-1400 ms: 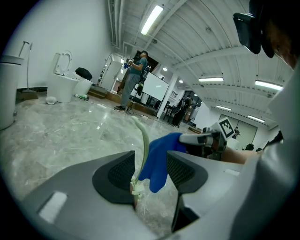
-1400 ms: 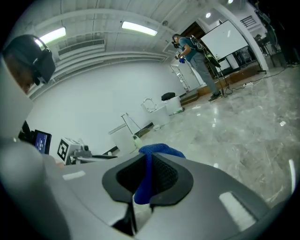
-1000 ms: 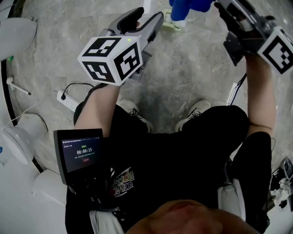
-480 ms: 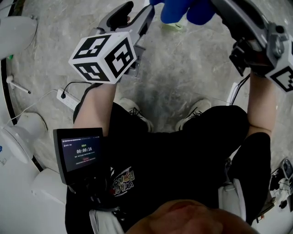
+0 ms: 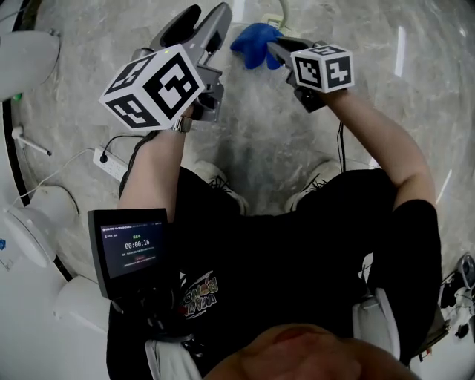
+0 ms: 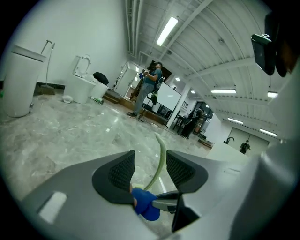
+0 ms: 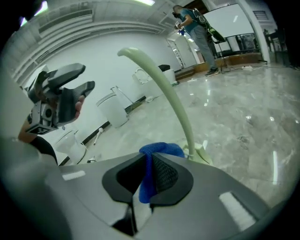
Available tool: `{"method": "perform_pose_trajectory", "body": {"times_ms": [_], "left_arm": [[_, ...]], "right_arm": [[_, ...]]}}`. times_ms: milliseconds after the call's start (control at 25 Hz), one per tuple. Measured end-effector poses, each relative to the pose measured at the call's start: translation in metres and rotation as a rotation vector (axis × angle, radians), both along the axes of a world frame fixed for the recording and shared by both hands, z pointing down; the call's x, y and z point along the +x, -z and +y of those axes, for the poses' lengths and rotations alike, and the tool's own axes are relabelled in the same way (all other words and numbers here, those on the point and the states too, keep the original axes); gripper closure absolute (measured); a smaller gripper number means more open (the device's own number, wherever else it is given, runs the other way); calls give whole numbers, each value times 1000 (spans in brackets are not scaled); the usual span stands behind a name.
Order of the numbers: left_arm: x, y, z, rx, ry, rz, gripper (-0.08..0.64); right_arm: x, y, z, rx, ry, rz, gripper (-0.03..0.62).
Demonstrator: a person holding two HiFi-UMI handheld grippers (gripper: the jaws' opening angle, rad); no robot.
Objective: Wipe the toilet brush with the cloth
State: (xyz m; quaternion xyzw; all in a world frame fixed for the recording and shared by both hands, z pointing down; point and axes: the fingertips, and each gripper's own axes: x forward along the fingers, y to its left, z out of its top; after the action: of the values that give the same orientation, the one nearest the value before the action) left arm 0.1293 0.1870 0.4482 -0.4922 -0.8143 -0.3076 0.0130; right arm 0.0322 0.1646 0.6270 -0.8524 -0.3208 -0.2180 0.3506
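Head view: my left gripper (image 5: pixel 199 21) is off to the left of the brush (image 5: pixel 283 13), whose thin pale handle barely shows at the top edge. My right gripper (image 5: pixel 276 48) is just this side of the brush, with the blue cloth (image 5: pixel 254 43) bunched at its tip.

Left gripper view: the jaws stand apart and grip nothing. Through the gap I see the brush's curved handle farther off, with the cloth near its foot.

Right gripper view: the jaws are clenched on the cloth, which sits just beside the brush's base on the floor (image 7: pixel 234 117). The handle arcs up behind the cloth. The left gripper hangs well apart from the brush.
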Motion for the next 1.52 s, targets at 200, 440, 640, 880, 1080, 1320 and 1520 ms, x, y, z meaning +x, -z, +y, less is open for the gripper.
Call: {"method": "perform_pose_trajectory", "body": {"times_ms": [200,440,640,880,1080,1320,1520], "left_arm": [[-11,5,-7,-81,-65,148,345],[-12,7,-6,-80,-66,124,345],[-10,6,-5,-67,-59,104,345],[-9,5,-7,-65,-64,112,345],[-10,5,-6,-63,-67,113,345],[-11,5,-6,-62,-72,112,345],[-10,5,-5,-62,-67,112,345]], "right_arm": [[-17,18,23,-17,-123,58,557],[-6,85,33,-128,-114,182,557],[0,139,38,-218,-114,274,557],[-3,207,44,-310,-125,416,558],[-2,267,37,-398,-77,521,558],[-4,312,20,-462,-31,612,558],[-18,334,6,-509,3,636,558]]}}
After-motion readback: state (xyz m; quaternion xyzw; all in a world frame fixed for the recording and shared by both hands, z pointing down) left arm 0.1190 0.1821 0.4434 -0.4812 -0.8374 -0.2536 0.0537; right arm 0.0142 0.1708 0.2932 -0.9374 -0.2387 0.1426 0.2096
